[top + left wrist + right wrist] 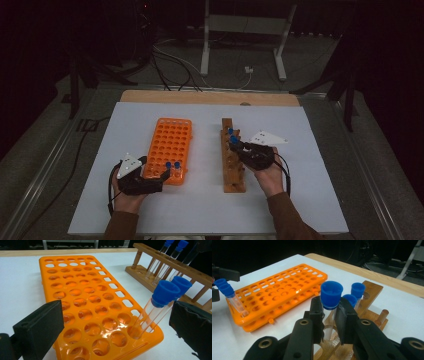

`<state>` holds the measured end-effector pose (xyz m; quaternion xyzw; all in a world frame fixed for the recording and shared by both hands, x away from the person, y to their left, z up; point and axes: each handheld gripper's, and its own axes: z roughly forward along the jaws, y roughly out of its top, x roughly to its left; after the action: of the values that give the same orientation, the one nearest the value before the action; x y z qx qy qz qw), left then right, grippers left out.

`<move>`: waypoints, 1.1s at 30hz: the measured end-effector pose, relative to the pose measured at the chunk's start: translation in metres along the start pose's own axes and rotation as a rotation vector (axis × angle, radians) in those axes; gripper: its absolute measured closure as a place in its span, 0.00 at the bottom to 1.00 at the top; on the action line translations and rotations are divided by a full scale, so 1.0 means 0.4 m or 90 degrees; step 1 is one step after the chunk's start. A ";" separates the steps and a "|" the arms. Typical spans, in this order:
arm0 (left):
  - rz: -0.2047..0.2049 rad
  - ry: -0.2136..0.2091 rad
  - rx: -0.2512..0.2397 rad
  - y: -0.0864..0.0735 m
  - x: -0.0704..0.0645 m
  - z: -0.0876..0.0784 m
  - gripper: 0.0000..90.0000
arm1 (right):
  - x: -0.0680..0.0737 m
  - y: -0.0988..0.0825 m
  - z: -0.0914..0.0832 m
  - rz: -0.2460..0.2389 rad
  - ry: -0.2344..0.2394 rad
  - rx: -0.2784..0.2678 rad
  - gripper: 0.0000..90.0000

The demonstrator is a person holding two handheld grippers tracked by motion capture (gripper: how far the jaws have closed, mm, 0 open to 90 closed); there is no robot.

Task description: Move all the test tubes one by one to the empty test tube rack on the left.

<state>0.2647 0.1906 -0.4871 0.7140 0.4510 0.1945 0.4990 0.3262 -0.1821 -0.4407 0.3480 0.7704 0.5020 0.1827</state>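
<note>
Lifting straight up is what I'd do here, since the right gripper [329, 315] is clamped on a blue-capped tube [331, 296] seated in the wooden rack [372, 293] (left gripper [117, 322] sits wide open, empty, by the orange rack [82, 300]).

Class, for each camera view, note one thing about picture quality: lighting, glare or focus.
High view: dim, the room behind the table nearly black, the orange rack small and soft. Left gripper view: bright, glare patches on the orange rack's glossy near end, the near black jaws blurred. Right gripper view: the capped tube in the right gripper is sharp, the background dark.
</note>
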 end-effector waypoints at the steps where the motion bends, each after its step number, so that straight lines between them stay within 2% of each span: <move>1: 0.000 0.000 0.000 0.000 0.000 0.000 0.01 | 0.000 0.002 -0.001 -0.001 0.000 -0.001 0.85; 19: 0.000 0.000 0.000 -0.002 -0.001 0.002 0.01 | -0.001 0.047 -0.027 -0.017 -0.003 -0.014 0.85; 33: 0.003 0.000 -0.006 0.000 0.000 -0.001 0.01 | 0.018 0.079 -0.050 -0.031 0.014 -0.031 0.85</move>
<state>0.2644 0.1910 -0.4867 0.7125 0.4486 0.1980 0.5018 0.3197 -0.1818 -0.4030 0.3193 0.7679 0.5200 0.1950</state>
